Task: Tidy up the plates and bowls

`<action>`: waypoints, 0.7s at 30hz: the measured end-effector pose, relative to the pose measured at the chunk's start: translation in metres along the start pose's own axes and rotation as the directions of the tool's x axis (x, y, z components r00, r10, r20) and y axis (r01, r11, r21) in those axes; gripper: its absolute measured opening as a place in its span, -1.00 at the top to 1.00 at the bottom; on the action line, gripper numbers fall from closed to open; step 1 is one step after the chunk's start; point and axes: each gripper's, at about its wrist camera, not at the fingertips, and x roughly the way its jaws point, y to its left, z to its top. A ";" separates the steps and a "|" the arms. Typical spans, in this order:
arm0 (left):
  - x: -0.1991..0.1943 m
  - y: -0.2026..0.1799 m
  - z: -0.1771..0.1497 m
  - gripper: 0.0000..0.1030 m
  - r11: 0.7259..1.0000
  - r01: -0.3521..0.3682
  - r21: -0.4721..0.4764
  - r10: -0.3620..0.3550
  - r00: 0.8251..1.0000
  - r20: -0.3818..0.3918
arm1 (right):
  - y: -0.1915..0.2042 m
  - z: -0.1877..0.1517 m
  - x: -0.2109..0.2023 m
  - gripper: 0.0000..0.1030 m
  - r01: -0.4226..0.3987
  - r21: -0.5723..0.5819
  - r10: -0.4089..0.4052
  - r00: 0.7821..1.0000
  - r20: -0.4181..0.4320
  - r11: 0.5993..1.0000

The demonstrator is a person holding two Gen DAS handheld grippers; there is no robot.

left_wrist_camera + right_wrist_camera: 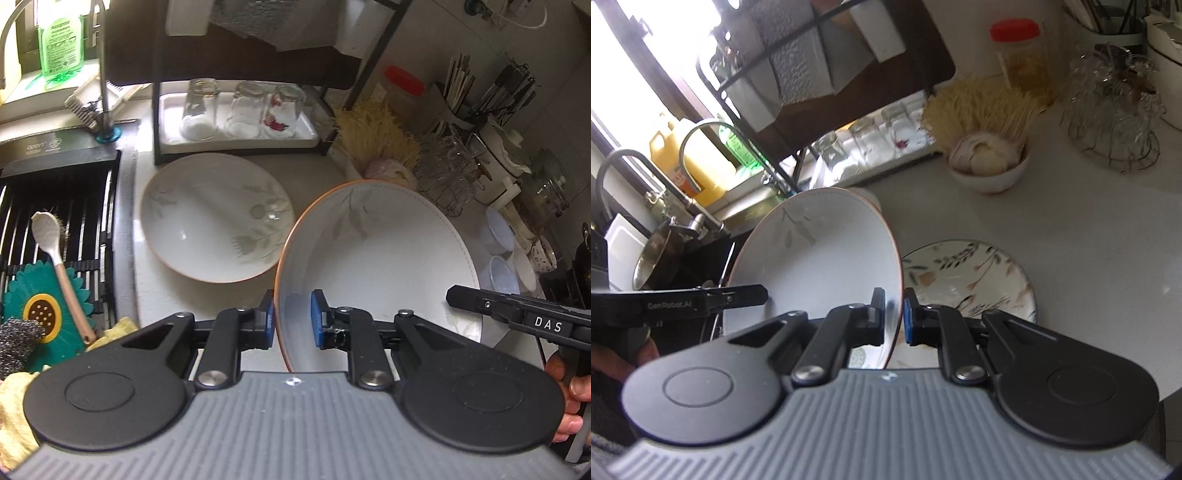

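While both grippers pinch opposite sides of its orange-edged rim, the white bowl (376,258) hangs tilted above the counter (317,166), the left gripper (293,317) and right gripper (894,314) each clamped narrowly on it. Left of this bowl a second matching bowl (216,218) rests on the counter; right of it lies a leaf-patterned plate (971,280).

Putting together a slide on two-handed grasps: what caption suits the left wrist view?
Left gripper and right gripper pinch opposite rims of a white bowl above the counter.
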 end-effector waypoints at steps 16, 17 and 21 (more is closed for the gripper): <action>0.059 -0.055 -0.009 0.56 0.997 -0.023 -0.077 0.017 0.997 -0.076 | -0.077 -0.002 -0.007 0.75 0.004 0.010 -0.004 1.000 -0.020 1.000; 0.063 -0.058 -0.011 0.56 0.996 -0.030 -0.082 0.024 0.996 -0.083 | -0.080 -0.002 -0.006 0.75 0.005 0.009 -0.004 1.000 -0.026 1.000; 0.079 -0.067 -0.016 0.56 0.994 -0.061 -0.088 0.053 0.994 -0.093 | -0.089 -0.004 0.003 0.75 0.025 -0.036 -0.027 0.998 -0.049 0.999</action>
